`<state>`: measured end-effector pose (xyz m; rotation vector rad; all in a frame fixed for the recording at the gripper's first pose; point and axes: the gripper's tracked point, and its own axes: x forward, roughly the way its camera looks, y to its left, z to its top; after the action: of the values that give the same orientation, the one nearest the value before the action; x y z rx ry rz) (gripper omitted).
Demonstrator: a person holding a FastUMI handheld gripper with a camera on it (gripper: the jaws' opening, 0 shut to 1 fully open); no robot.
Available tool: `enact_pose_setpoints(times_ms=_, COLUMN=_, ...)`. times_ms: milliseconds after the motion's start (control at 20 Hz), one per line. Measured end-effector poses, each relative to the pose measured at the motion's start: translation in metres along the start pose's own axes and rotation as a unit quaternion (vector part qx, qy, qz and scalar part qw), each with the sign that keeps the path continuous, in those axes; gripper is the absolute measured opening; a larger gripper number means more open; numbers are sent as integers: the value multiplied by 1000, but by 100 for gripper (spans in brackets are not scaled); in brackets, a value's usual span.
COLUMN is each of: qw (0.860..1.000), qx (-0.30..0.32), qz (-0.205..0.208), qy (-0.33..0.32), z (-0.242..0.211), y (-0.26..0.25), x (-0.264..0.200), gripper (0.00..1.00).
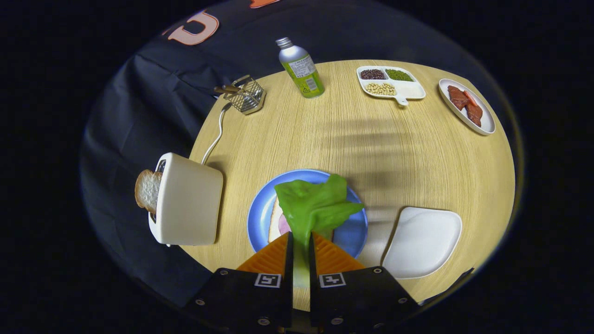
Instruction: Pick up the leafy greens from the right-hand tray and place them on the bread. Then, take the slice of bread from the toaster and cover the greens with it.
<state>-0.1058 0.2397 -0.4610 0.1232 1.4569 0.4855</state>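
Note:
My gripper (pixel 300 239) is shut on the stalk of a leafy green (pixel 313 204), whose leaf spreads out just ahead of the fingers. It hangs over a blue plate (pixel 355 232) holding a bread slice (pixel 274 221) with a pink piece on it, mostly hidden by the leaf. Left of the plate stands a cream toaster (pixel 188 200) with a slice of bread (pixel 147 189) sticking out of its slot. Right of the plate lies a bare white tray (pixel 423 241).
On the round wooden table (pixel 371 139), far beyond the fingers, stand a green-labelled bottle (pixel 301 69), a wire basket (pixel 245 95), a divided dish of beans (pixel 390 82) and a white dish of meat slices (pixel 468 105). The toaster's cord (pixel 214 137) runs toward the basket.

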Motion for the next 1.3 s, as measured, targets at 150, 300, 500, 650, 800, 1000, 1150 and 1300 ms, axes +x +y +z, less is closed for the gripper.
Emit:
enact_pose_setpoints(times_ms=150, qw=1000, qx=-3, qz=9, qy=4, z=1, y=9, x=9, gripper=16)
enact_pose_setpoints(times_ms=300, qw=1000, qx=-2, qz=11, qy=7, z=2, y=11, x=14, gripper=16)
enact_pose_setpoints(times_ms=500, qw=999, qx=-9, qz=25, qy=20, z=-4, y=19, x=19, gripper=18)
enact_pose_setpoints(times_ms=650, qw=1000, qx=-11, qz=12, qy=18, z=-3, y=14, x=22, gripper=20)
enact_pose_setpoints(times_ms=800, qw=1000, qx=-14, qz=13, qy=21, z=-5, y=17, x=23, gripper=27)
enact_pose_setpoints(times_ms=1000, qw=999, qx=-24, qz=9, qy=22, z=-8, y=16, x=23, gripper=33)
enact_pose_setpoints(times_ms=1150, qw=1000, qx=-23, qz=6, qy=20, z=-9, y=18, x=18, gripper=39)
enact_pose_setpoints(times_ms=1300, qw=1000, qx=-22, qz=18, qy=5, z=1, y=32, x=0, gripper=51)
